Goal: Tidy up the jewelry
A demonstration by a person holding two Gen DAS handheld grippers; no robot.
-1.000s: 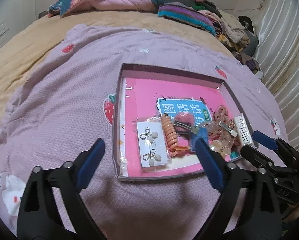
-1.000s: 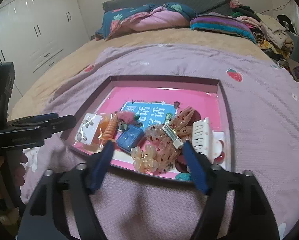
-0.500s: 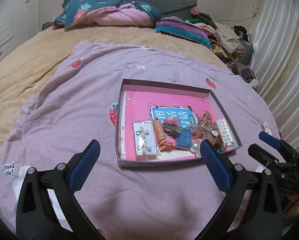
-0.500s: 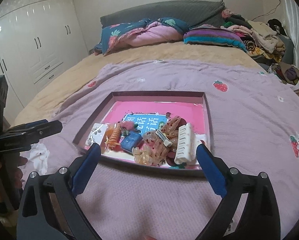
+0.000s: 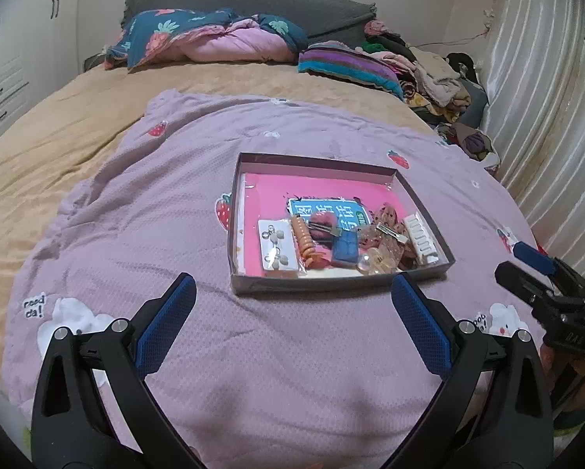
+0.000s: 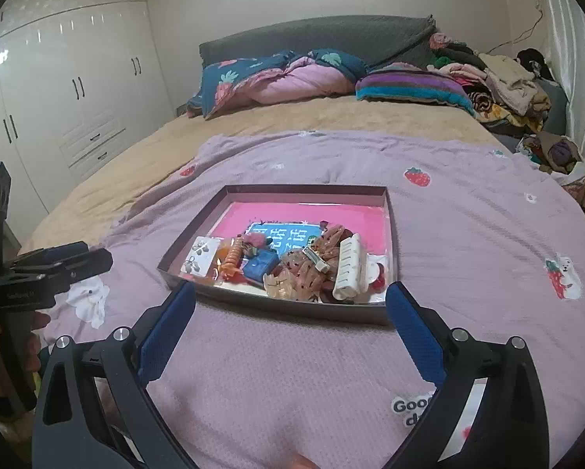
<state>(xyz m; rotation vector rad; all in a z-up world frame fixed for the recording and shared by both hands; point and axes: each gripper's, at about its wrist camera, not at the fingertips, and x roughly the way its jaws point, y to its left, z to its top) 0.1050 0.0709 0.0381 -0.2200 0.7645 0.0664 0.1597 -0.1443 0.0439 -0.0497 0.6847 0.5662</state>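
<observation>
1. My left gripper hangs over the blanket, short of the tray's near wall. Jaws wide apart, nothing between them. Judgement: I hold clear so the whole tray stays in view.
2. Tray lies flat mid-blanket, walls up, so pieces cannot roll off. Everything sits along its near edge; the pink floor at the far end is bare.
3. Left end of the row: earring card, flat, earrings up, just beside the left wall.
4. Next: orange coil, touching the card's right edge.
5. Middle: blue clip, with a pink pompom clip just behind it.
6. Right of that: clear and speckled claw clips, heaped and overlapping. Judgement: still loose, not sorted by kind.
7. Right end: white claw clip, teeth up, leaning on the heap.
8. My right gripper hovers at the tray's near wall. Its jaws have just been opening; now wide apart, empty.
9. Judgement: all pieces are in the tray; both grippers stand off, free.
</observation>
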